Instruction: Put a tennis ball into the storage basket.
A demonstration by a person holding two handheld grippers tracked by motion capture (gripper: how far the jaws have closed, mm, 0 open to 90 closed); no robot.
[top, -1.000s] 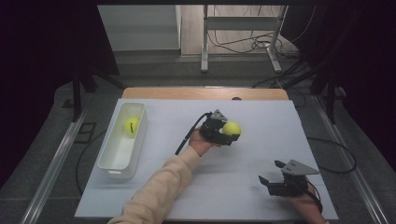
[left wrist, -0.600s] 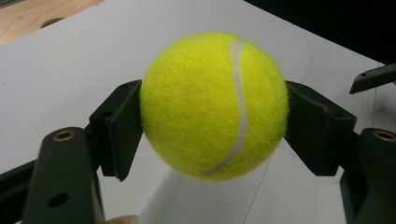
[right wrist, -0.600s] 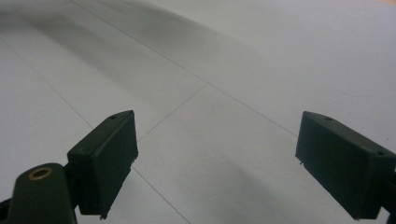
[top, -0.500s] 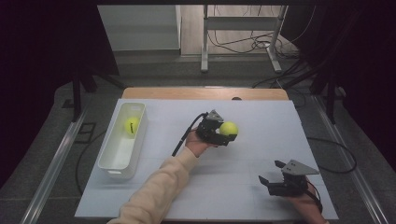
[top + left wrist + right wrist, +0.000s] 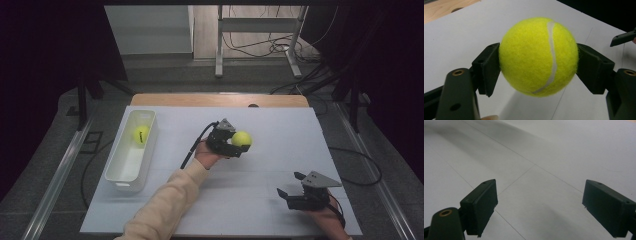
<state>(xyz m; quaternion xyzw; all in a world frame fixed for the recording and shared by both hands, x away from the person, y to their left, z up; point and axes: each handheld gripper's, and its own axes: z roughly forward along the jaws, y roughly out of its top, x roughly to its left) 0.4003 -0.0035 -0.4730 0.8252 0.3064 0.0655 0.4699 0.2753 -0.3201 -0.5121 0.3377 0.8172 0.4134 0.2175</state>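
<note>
My left gripper (image 5: 239, 144) is shut on a yellow tennis ball (image 5: 241, 138) and holds it just above the middle of the white table. In the left gripper view the ball (image 5: 538, 56) sits squeezed between both black pads (image 5: 486, 68), clear of the tabletop. A second tennis ball (image 5: 141, 134) lies at the far end of the white bin (image 5: 120, 175) on the left. Down at the front right, my right gripper (image 5: 291, 184) rests low over the table, open. Its jaws stand wide apart in the right gripper view (image 5: 539, 207), with bare tabletop between them.
The white table sheet (image 5: 280, 125) ends at a wooden strip (image 5: 215, 100) along the far side. Metal rails run along both sides of the table. Cables and a stand's legs lie on the floor beyond.
The left gripper, still holding the ball, has drifted slightly leftward and up the picture. The right gripper has kept still.
</note>
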